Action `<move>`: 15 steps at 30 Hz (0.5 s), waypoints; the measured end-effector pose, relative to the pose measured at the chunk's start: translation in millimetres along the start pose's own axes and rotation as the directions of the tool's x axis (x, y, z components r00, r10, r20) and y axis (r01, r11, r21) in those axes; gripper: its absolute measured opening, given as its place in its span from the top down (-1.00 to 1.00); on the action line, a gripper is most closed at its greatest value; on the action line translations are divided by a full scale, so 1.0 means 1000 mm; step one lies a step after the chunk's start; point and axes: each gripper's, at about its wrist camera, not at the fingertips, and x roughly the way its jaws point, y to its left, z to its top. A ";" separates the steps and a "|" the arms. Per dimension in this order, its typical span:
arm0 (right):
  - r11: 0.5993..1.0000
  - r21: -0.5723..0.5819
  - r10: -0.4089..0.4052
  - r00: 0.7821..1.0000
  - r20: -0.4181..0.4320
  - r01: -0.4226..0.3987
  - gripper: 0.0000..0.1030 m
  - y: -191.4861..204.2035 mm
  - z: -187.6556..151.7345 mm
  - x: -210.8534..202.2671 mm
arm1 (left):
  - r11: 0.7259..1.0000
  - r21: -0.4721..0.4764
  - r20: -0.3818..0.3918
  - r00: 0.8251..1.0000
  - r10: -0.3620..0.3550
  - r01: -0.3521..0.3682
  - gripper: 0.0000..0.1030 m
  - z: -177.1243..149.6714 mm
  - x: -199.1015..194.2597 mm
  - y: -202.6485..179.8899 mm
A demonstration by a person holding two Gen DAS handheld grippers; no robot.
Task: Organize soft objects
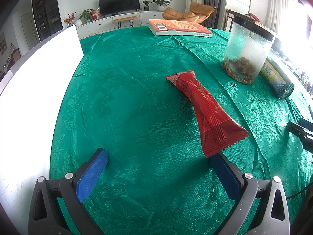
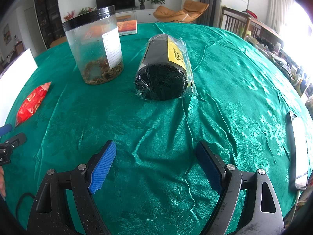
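The jar label (image 2: 112,48) print is too small to read; a phone (image 2: 297,152) is cut by the edge.

Red snack pouch (image 1: 203,109) and wrapped black roll (image 2: 164,68), both flat on cloth

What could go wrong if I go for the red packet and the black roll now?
1. The red packet lies by the left hand-held gripper's right finger, not between the two, so closing may only nudge it.
2. The black roll lies on its side in slick wrap; the open right hand-held gripper could set it rolling.
3. The jar stands close beside the roll and might get knocked.
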 end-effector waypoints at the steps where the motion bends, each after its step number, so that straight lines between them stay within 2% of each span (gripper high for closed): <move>1: 1.000 0.000 0.000 1.000 0.000 0.000 -0.67 0.000 0.000 0.000 | 1.000 0.000 0.000 1.000 0.000 0.000 -1.00 0.000 0.000 0.000; 7: 1.000 0.000 0.000 1.000 0.000 0.000 -0.67 0.000 0.000 0.000 | 1.000 0.001 -0.001 1.000 0.000 0.000 -1.00 0.000 0.000 0.000; 9: 1.000 0.000 0.001 1.000 0.000 -0.001 -0.67 0.000 0.000 0.000 | 1.000 0.005 -0.043 0.999 -0.009 0.010 -1.00 0.005 0.002 -0.001; 11: 1.000 0.000 0.003 1.000 0.000 -0.003 -0.67 -0.001 0.001 0.000 | 0.997 -0.002 -0.079 0.994 -0.072 0.072 -0.99 0.012 0.000 -0.003; 13: 1.000 0.000 0.013 1.000 -0.002 -0.013 -0.69 -0.002 0.001 -0.001 | 0.989 -0.014 -0.078 0.986 -0.149 0.148 -0.99 0.022 -0.004 -0.009; 15: 0.999 -0.004 0.039 0.999 -0.009 -0.039 -0.72 -0.004 0.003 -0.001 | 0.987 0.004 -0.075 0.984 -0.160 0.160 -0.99 0.032 -0.006 -0.020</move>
